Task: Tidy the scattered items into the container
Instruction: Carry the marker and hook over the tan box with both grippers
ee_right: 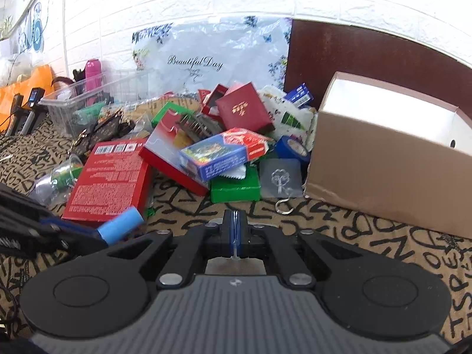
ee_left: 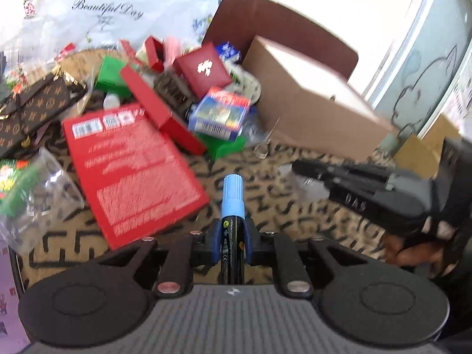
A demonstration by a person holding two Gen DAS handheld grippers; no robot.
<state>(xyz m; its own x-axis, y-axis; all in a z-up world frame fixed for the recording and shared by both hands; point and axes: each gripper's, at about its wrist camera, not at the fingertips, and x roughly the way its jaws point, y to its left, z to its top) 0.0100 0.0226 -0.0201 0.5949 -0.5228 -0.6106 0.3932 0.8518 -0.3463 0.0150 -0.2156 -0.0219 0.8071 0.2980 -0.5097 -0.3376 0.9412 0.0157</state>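
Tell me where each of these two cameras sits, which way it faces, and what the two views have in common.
Left wrist: on the left gripper, facing along its fingers, shut on a blue-capped marker, toward the clutter pile; the right gripper and a hand show at right.
Right wrist: on the right gripper, shut on nothing, facing the pile and the wall; the left gripper with the marker enters at left.
Shared: big red box, cardboard box, "Beautiful Day" bag, patterned cloth.

Marker (ee_left: 233, 194) – light-blue cap, black barrel; flat box (ee_left: 132, 171) red; cloth (ee_right: 339, 230) tan, black letters – cardboard box (ee_right: 383, 177) brown.
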